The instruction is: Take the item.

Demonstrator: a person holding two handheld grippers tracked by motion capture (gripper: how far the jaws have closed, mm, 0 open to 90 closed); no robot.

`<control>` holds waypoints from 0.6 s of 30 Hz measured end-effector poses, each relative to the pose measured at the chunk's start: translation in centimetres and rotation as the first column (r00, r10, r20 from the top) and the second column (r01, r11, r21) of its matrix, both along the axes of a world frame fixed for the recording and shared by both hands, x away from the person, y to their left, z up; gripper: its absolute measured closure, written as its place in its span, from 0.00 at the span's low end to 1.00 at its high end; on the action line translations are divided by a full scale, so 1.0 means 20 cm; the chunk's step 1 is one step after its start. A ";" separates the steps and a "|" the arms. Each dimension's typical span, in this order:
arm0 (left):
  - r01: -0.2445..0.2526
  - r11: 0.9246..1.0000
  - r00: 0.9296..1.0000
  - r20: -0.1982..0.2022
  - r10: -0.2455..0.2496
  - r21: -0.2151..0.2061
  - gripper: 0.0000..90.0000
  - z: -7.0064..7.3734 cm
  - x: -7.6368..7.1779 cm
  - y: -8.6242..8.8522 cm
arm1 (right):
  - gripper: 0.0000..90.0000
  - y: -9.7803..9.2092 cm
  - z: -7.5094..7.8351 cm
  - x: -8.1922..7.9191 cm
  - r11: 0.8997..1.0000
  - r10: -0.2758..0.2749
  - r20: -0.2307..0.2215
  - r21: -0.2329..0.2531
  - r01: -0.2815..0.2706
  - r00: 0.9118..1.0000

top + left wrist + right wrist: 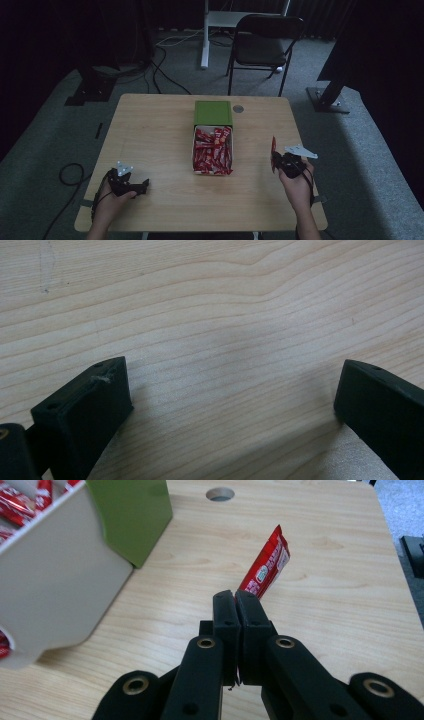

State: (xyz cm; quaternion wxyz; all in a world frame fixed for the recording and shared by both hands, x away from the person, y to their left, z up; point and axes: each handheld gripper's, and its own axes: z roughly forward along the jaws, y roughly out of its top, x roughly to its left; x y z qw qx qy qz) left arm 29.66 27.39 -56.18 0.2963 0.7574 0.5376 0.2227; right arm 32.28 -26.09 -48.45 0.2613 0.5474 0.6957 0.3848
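The right tool (pixel 235 597) is gripping 1 red sachet (pixel 266 562) by its lower end, its jaws pressed together on the wrapper, and is holding it upright above the wooden surface (pixel 155 130), off to the right of the open box (pixel 196 150) packed with matching red sachets (pixel 213 150). The sachet is rising ahead of the jaws and leaning slightly away from the box; in the high view the sachet (pixel 273 150) is standing just in front of the right tool (pixel 280 162), clear of the box. The step in hand looks like taking sachets out of the box 1 at a time, with this 1 already lifted out. The next move probably calls for carrying it to a bare patch of surface and spreading the jaws to let it go.

The left tool (pixel 142 184) is resting low at the near left of the surface, its jaws standing wide apart with nothing between them, only bare wood grain lying ahead of it.

The print on the sachet is too small to read. The box's green lid (pixel 213 112) is standing behind the box, and whether it is hinged to it cannot be told. The near box wall is cut off at the edge of the right gripper view.
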 end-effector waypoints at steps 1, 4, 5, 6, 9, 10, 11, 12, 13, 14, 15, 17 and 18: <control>0.000 1.000 1.000 0.000 0.000 0.000 0.03 0.00 0.00 0.00 | 0.98 -0.01 -0.01 0.00 1.000 -0.009 -0.003 -0.001 0.008 1.000; 0.000 1.000 1.000 0.000 0.000 0.000 0.03 0.00 0.00 0.00 | 0.98 -0.03 -0.05 0.00 1.000 -0.022 -0.012 -0.007 0.022 1.000; -0.002 1.000 1.000 0.002 0.002 -0.003 0.03 0.00 0.00 0.00 | 0.98 -0.04 -0.06 0.00 1.000 -0.029 -0.013 -0.011 0.028 1.000; -0.002 1.000 1.000 0.002 0.002 -0.003 0.03 0.00 0.00 0.00 | 0.98 -0.05 -0.07 0.00 1.000 -0.030 -0.017 -0.010 0.030 0.999; -0.003 1.000 1.000 0.002 0.003 -0.003 0.03 0.00 0.00 0.00 | 0.98 -0.07 -0.10 0.01 0.999 -0.041 -0.021 -0.018 0.040 0.999; -0.002 1.000 1.000 0.002 0.002 -0.003 0.03 0.00 0.00 0.00 | 0.98 -0.07 -0.11 0.01 0.999 -0.048 -0.021 -0.019 0.047 0.999; -0.002 1.000 1.000 0.002 0.002 -0.003 0.03 0.00 0.00 0.00 | 0.98 -0.08 -0.12 0.01 0.999 -0.048 -0.022 -0.022 0.048 0.999; -0.002 1.000 1.000 0.002 0.002 -0.003 0.03 0.00 0.00 0.00 | 0.98 -0.08 -0.12 0.01 0.999 -0.051 -0.025 -0.018 0.050 0.998; -0.002 1.000 1.000 0.002 0.002 -0.004 0.03 0.00 0.00 0.00 | 0.98 -0.08 -0.13 0.01 0.998 -0.055 -0.025 -0.024 0.055 0.998; -0.002 1.000 1.000 0.002 0.002 -0.003 0.03 0.00 0.00 0.00 | 0.98 -0.09 -0.13 0.01 0.998 -0.055 -0.028 -0.027 0.054 0.998; -0.002 1.000 1.000 0.002 0.002 -0.003 0.03 0.00 0.00 0.00 | 0.98 -0.09 -0.14 0.01 0.998 -0.054 -0.029 -0.023 0.054 0.998; -0.003 1.000 1.000 0.002 0.003 -0.003 0.03 0.00 0.00 0.00 | 0.98 -0.10 -0.15 0.01 0.998 -0.057 -0.034 -0.033 0.056 0.998; -0.002 1.000 1.000 0.002 0.002 -0.003 0.03 0.00 0.00 0.00 | 0.98 -0.10 -0.16 0.01 0.998 -0.059 -0.036 -0.030 0.058 0.998</control>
